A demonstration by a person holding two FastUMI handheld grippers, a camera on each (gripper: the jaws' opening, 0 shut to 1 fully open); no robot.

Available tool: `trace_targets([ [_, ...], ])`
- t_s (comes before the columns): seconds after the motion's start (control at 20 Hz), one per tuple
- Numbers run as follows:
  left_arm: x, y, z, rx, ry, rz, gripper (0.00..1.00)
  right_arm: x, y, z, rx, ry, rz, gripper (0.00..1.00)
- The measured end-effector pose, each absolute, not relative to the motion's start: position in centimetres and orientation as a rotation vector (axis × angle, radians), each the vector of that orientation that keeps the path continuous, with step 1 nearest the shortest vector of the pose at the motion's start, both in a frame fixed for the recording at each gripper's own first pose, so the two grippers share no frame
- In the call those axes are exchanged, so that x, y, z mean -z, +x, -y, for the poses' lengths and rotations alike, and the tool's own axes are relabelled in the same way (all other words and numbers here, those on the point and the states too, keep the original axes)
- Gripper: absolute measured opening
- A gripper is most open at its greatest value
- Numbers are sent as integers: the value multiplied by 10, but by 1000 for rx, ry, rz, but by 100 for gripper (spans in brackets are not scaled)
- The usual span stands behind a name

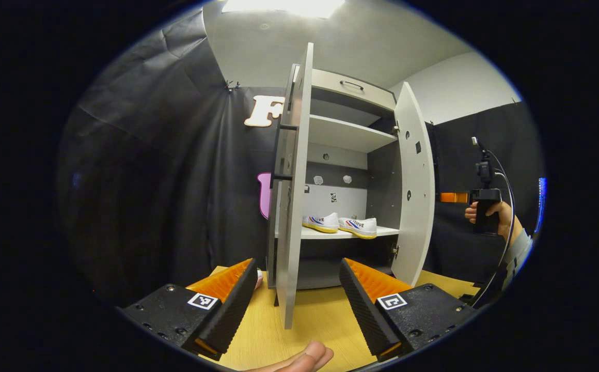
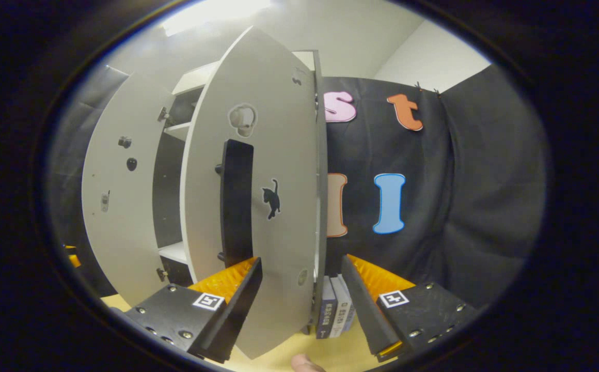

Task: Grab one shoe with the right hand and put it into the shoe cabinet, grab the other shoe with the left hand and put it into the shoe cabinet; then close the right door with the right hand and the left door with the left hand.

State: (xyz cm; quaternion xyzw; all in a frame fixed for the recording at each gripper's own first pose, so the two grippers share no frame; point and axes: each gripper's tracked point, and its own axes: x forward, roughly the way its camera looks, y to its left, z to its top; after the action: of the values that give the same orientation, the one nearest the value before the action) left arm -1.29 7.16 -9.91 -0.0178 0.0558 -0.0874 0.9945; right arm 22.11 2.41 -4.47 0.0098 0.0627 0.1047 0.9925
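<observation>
Two white shoes, one (image 1: 321, 222) beside the other (image 1: 359, 226), sit side by side on the lower shelf of the white shoe cabinet (image 1: 348, 135). Both doors stand open. In the left gripper view the left door (image 1: 294, 206) is seen edge-on, and my left gripper (image 1: 298, 268) is open with that edge between its fingers. The right door (image 1: 415, 191) swings out, and a hand holds my right gripper (image 1: 454, 197) just beyond it. In the right gripper view the right door (image 2: 279, 170), with its black handle (image 2: 236, 201), fills the middle, and my right gripper (image 2: 302, 262) is open astride its edge.
The cabinet stands on a light wooden table (image 1: 310, 320). Three upright books (image 2: 333, 310) rest behind the right door's edge. The left door's inner face (image 2: 119, 206) lies farther left. A fingertip (image 1: 304, 359) shows at the bottom.
</observation>
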Motion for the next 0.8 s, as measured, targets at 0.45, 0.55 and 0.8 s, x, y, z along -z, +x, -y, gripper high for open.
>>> trace_targets([
  [0.45, 102, -9, -101, 102, -18, -119, 94, 58, 235, -107, -179, 24, -104, 92],
  [0.55, 103, -5, -110, 85, -7, -123, 96, 58, 226, -104, -187, 65, -104, 92],
  [0.8, 105, 4, -131, 43, -9, -143, 96, 62, 199, -76, -155, 97, -111, 94],
])
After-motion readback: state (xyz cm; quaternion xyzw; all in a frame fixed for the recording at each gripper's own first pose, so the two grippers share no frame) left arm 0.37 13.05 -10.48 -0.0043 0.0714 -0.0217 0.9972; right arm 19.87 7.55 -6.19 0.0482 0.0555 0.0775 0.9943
